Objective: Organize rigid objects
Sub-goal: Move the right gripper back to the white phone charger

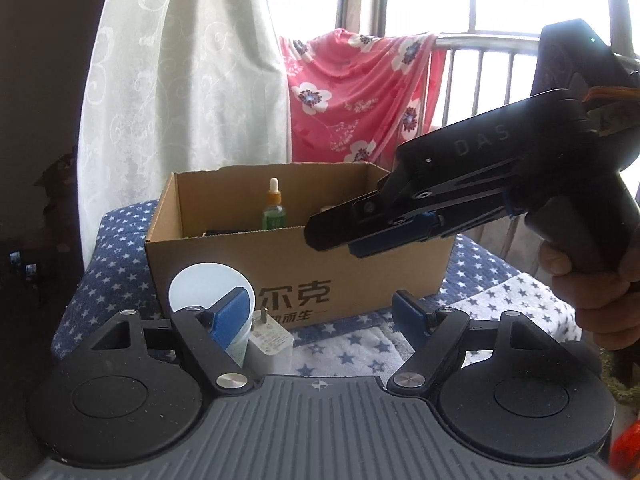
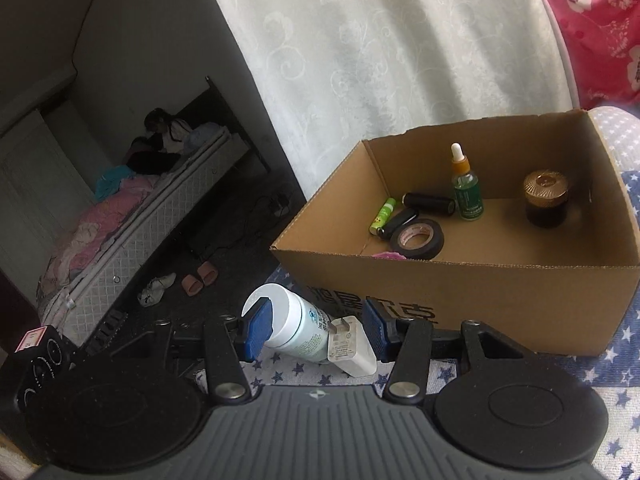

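Observation:
A cardboard box [image 2: 472, 292] stands on a star-print cloth. Inside it are a green dropper bottle [image 2: 466, 192], a black tape roll [image 2: 417, 238], a dark jar with a gold lid [image 2: 545, 199], a small green tube [image 2: 383, 215] and a black cylinder [image 2: 429, 203]. A white pill bottle [image 2: 294, 330] and a white charger plug [image 2: 352, 346] lie in front of the box. My right gripper [image 2: 316, 330] is open around both, above them. My left gripper [image 1: 324, 314] is open, low before the box [image 1: 304, 276], with the bottle [image 1: 208, 296] and plug [image 1: 269, 342] by its left finger. The right gripper [image 1: 340, 236] also shows there, over the box's front wall.
The star-print cloth [image 2: 624, 344] covers a raised surface whose left edge drops to a dark floor with slippers [image 2: 199, 276] and a bed [image 2: 132, 216]. A white curtain [image 1: 180, 80], a pink floral sheet [image 1: 360, 92] and a window railing [image 1: 484, 76] stand behind the box.

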Available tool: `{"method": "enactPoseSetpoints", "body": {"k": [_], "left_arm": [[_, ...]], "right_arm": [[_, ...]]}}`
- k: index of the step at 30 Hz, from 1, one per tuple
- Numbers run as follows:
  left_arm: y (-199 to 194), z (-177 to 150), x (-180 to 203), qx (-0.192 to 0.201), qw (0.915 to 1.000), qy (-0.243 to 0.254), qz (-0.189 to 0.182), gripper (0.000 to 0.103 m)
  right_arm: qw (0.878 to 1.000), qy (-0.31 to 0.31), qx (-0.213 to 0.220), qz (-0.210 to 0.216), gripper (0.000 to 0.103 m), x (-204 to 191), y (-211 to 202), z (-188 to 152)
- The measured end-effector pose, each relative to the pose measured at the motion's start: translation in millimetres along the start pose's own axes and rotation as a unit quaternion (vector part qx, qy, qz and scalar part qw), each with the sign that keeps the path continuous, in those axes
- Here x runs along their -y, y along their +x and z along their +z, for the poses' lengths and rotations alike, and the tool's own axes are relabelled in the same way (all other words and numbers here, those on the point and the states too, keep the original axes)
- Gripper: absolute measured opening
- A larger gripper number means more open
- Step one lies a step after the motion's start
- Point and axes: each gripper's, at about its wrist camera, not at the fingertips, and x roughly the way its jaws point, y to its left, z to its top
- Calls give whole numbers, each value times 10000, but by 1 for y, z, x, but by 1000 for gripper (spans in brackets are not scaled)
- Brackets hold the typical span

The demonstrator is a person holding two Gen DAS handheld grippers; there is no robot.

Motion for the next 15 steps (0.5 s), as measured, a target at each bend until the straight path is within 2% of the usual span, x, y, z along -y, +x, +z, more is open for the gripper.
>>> {"method": "enactPoseSetpoints", "body": {"k": [15], "left_arm": [[19,3,-28,211,9998,-15,-51,79]], "right_arm": [[9997,155,44,-163,53,10,1,8]]}}
